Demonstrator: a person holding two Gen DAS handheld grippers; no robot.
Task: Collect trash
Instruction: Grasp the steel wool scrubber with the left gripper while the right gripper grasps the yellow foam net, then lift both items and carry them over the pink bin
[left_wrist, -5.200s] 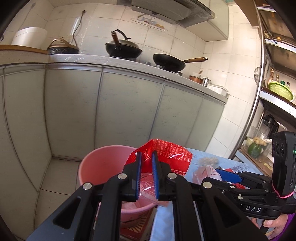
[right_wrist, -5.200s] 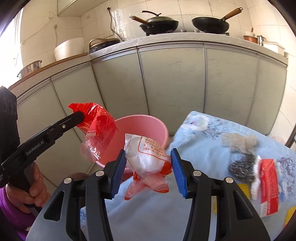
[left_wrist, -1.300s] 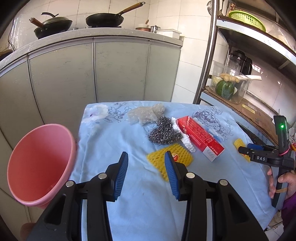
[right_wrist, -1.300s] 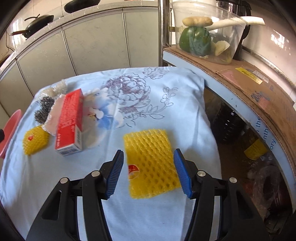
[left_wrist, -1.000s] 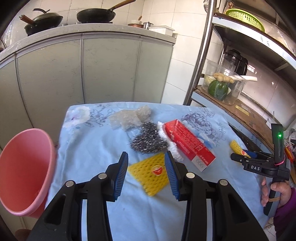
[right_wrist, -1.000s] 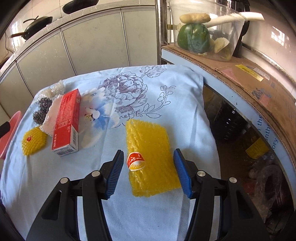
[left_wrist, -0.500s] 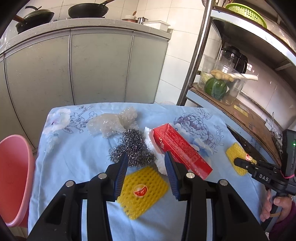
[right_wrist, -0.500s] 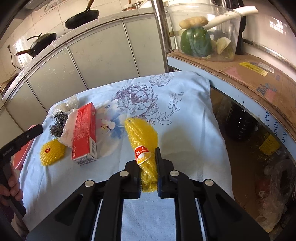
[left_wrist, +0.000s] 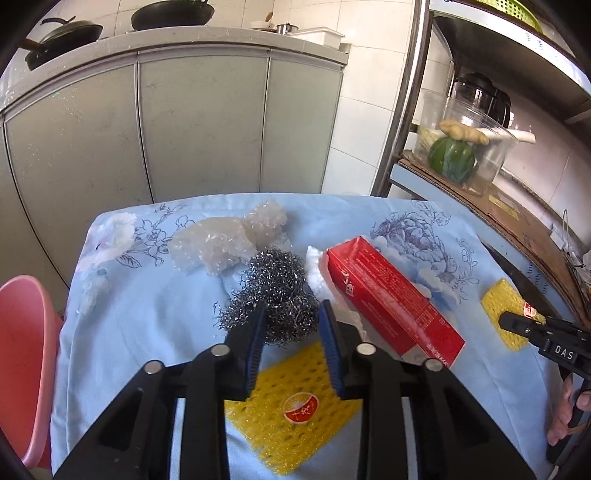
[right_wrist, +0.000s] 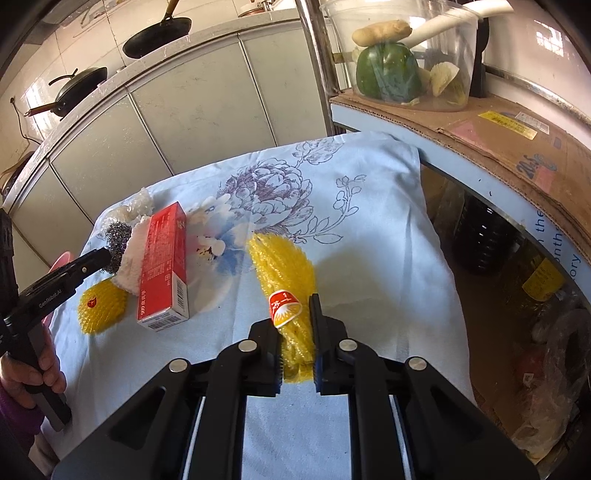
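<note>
My left gripper (left_wrist: 291, 325) is open, its jaws on either side of a steel wool scourer (left_wrist: 275, 295) on the blue flowered cloth (left_wrist: 140, 317); a yellow foam net (left_wrist: 295, 410) lies just under it. My right gripper (right_wrist: 295, 332) is shut on a second yellow foam net (right_wrist: 284, 273), squeezed narrow and lifted slightly off the cloth. A red box (left_wrist: 391, 299), a white foam piece (left_wrist: 314, 266) and crumpled clear plastic (left_wrist: 225, 240) lie beside the scourer. The pink bucket (left_wrist: 22, 354) stands off the table's left edge.
Grey cabinets (left_wrist: 199, 122) with pans on the counter stand behind the table. A metal shelf rack (right_wrist: 480, 122) on the right holds a clear tub of vegetables (right_wrist: 399, 62) on cardboard. Bottles and bags sit below it (right_wrist: 535, 325).
My left gripper has moved forward over the yellow net to straddle the steel wool. My right gripper has stayed shut on its yellow net and raised it a little.
</note>
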